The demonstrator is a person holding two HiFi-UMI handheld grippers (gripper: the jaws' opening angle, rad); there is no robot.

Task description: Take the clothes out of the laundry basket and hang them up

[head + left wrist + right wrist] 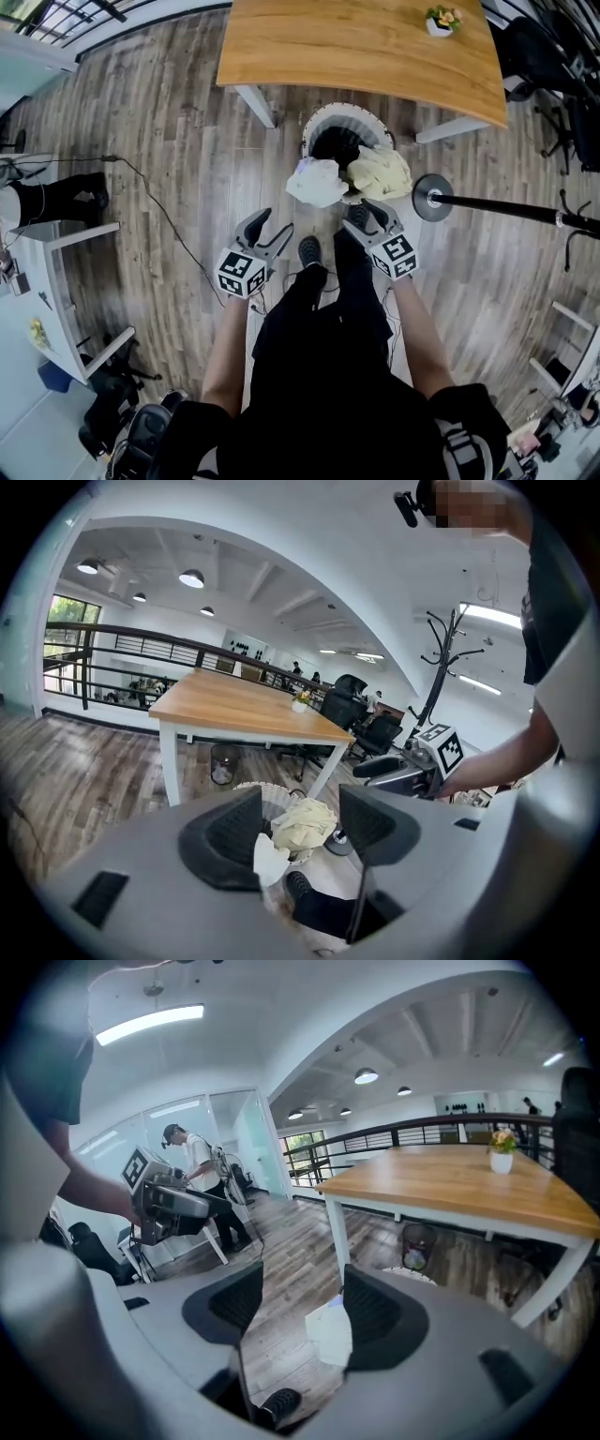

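Both of your grippers are wide open and holding nothing. Your left gripper hangs just short of the white garment, and your right gripper sits just short of the pale yellow garment, with no pad on cloth yet. Those two pieces are bunched side by side over the near rim of the laundry basket. It stands on the plank floor just in front of the wooden table. The coat stand has its round base right beside the basket, on your right.
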